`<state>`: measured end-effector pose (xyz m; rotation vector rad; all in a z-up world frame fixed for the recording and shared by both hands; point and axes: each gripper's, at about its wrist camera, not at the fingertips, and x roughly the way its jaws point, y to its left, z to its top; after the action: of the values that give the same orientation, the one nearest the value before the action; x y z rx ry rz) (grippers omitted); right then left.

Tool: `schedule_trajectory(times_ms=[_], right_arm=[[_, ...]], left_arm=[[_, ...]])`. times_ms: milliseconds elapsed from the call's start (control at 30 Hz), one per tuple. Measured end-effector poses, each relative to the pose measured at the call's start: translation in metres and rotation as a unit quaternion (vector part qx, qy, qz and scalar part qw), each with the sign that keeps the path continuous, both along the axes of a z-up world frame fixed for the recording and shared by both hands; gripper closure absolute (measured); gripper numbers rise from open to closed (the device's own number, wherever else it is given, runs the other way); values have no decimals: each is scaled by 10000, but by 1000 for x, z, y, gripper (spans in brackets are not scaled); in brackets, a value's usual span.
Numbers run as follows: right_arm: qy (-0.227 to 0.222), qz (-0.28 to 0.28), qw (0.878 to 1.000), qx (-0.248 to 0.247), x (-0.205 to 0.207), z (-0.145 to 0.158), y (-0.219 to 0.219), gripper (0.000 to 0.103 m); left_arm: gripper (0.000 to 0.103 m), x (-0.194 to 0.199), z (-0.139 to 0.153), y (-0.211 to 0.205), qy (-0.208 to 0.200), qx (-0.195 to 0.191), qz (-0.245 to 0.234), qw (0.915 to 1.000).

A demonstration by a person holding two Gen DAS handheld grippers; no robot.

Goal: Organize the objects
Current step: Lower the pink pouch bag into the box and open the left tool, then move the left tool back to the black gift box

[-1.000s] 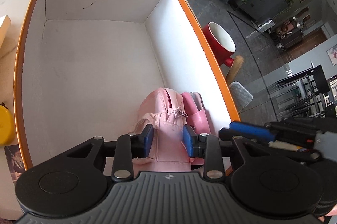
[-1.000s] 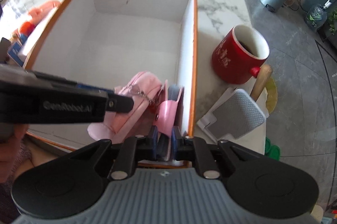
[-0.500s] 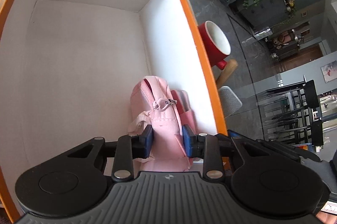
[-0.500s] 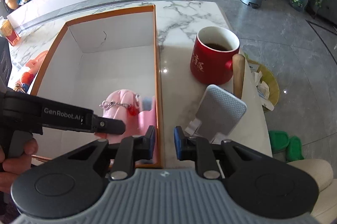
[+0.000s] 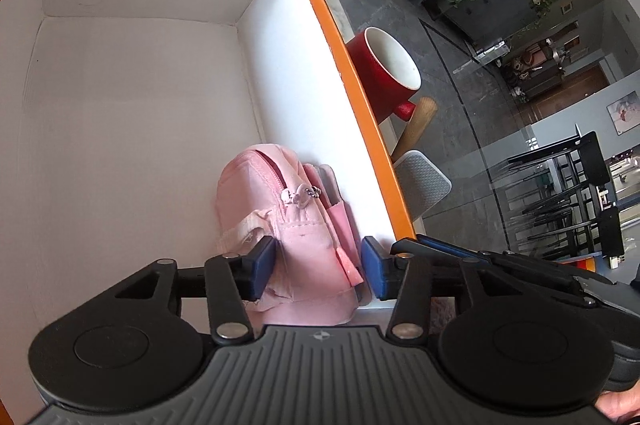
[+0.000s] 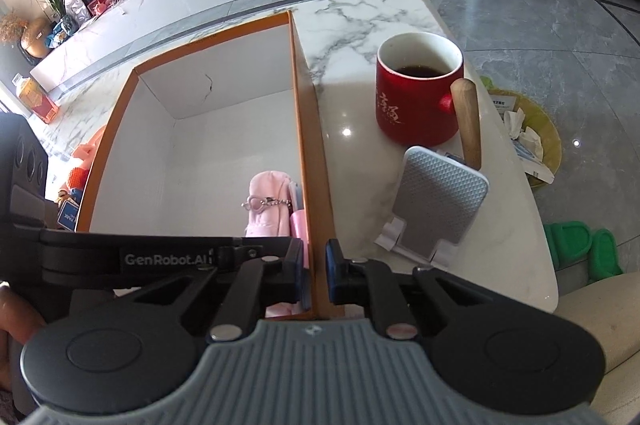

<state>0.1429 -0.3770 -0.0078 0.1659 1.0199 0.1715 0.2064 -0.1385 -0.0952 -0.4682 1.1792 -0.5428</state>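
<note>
A small pink bag [image 5: 280,221] lies in the near right corner of an orange-rimmed white box [image 5: 352,93]. It also shows in the right wrist view [image 6: 268,205]. My left gripper [image 5: 318,267] is open, its blue pads either side of the bag with gaps on both sides. My right gripper [image 6: 314,271] is open and empty, its fingers astride the box's right wall [image 6: 308,165]. The left gripper's arm crosses the right wrist view at the left [image 6: 160,257].
On the marble table [image 6: 360,17] right of the box stand a red mug [image 6: 416,97] with dark liquid, a wooden-handled item [image 6: 468,121] and a grey phone stand [image 6: 440,201]. Orange and blue objects [image 6: 76,181] lie left of the box. A yellow bin [image 6: 532,137] sits on the floor.
My left gripper has opened and let go of the pink bag, which now rests in the box corner. My right gripper released the bag earlier and has drawn back over the box wall.
</note>
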Motion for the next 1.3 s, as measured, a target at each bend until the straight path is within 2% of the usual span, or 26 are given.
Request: schedule_trajectory(times_ms=[100,167,233,367,633,700,833,967,1100,1233,1300], right_arm=[[-24,-29,10000,63,-2,2,-4,90],[-31,-26,10000,50,-3,2,-3,90],[-34,-28,10000,46,-5,1,-3,90],[-32,-36,10000,84,-6,-1,-2,90],[-78,-5,10000,-4,-10,4,1,90],[-106,-7,9999,-35,-11,6,2,89],[-183,-14,9998,-115,-16,12,5,89],[-283,-10,9994,-193,-22,20,8,88],[-470,70,9987,-155,-30,31,17,88],[-910,277,9954,85,-43,45,35,87],[-1126,385,9927,191,-47,50,48,77]], left_arm=[[42,-2,3,6,-36,-102,42,9999],[60,-4,6,6,-80,-62,9,9999],[67,-7,8,6,-135,42,-19,9999],[72,-5,5,3,-193,104,-135,9997],[70,-7,9,6,-194,100,-96,9997],[67,-7,11,7,-208,129,-93,9997],[51,-12,17,11,-341,75,5,9994],[51,-18,28,18,-533,108,69,9985],[51,-30,46,29,-910,226,209,9954],[51,-52,70,45,-1537,565,318,9860],[51,-64,81,57,-1800,785,461,9794]])
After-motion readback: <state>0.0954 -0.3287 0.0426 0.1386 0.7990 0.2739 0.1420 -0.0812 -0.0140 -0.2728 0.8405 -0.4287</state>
